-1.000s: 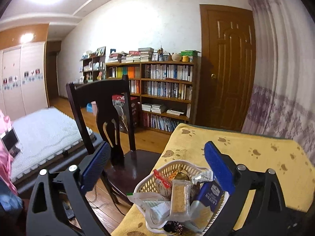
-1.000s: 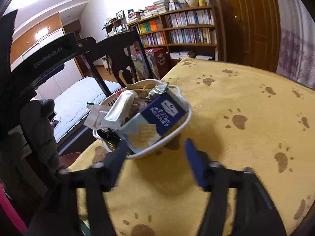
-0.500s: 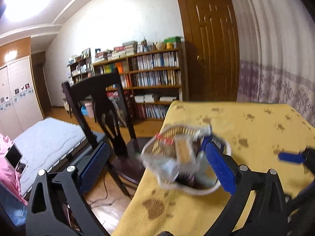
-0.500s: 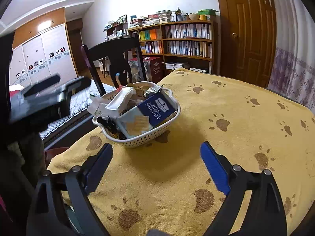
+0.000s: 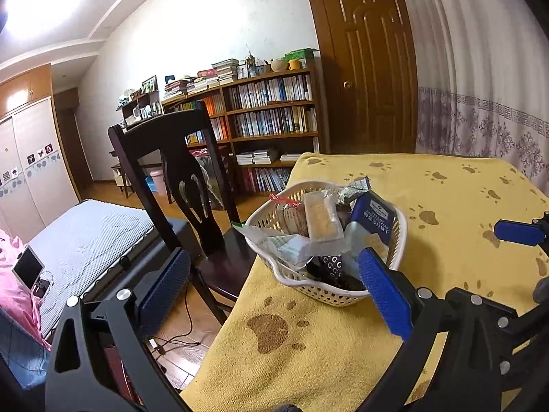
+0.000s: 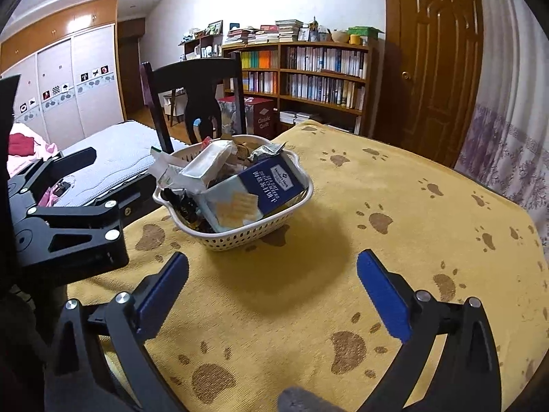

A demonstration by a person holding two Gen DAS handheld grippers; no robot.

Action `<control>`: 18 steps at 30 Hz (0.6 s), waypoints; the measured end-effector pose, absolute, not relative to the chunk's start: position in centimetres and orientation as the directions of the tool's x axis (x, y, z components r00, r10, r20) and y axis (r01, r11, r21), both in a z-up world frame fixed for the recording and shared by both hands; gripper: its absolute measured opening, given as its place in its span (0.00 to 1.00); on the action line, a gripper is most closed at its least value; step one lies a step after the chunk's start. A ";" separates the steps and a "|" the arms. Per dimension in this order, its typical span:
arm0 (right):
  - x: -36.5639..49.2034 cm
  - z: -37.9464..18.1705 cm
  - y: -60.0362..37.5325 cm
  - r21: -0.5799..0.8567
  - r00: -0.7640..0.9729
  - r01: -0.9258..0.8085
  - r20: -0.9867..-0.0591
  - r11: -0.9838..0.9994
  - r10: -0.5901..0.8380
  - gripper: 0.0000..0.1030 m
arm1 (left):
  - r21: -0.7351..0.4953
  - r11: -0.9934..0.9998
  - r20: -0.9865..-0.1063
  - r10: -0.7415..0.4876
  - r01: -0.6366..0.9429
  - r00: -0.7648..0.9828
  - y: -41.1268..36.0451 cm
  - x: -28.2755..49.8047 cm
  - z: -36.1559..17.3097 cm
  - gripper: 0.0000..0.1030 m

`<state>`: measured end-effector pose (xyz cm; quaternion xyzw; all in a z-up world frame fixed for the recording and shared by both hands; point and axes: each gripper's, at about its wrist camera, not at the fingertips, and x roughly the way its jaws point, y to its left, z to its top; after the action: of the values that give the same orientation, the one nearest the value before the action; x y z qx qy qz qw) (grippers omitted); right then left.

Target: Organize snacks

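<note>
Both jaws wide, empty: left gripper (image 5: 271, 288) near white snack basket (image 6: 240, 237), right gripper (image 6: 272, 292) above desk (image 6: 411, 213).

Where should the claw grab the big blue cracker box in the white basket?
Probably at the dark blue upper end of the blue cardboard cracker box. It leans tilted against the rim of the white perforated plastic basket and sticks up above it, while its pale lower end is wedged among wrappers. The open right claw could come from above, closing across the thin sides.

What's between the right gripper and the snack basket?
Only bare yellow paw-print cloth lies between the right gripper and the basket, shown in the right wrist view.
</note>
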<state>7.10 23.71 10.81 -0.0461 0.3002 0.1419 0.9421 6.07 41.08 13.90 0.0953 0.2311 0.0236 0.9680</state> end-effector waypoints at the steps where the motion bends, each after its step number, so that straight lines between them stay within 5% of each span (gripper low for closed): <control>1: 7.1 10.8 23.7 -0.004 0.782 -0.291 -0.577 0.957 0.236 0.95 | 0.197 0.980 -0.441 0.091 -0.003 0.893 41.1 6.0 14.0 0.97; 18: 6.7 10.9 25.0 -0.102 0.815 -0.281 -0.550 0.954 0.181 0.95 | 0.200 0.980 -0.432 0.091 -0.003 0.897 40.9 5.8 14.2 0.97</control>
<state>6.73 25.04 10.87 -0.0896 0.2787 0.1220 0.9484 5.85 40.89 14.23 0.0974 0.2255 0.0244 0.9690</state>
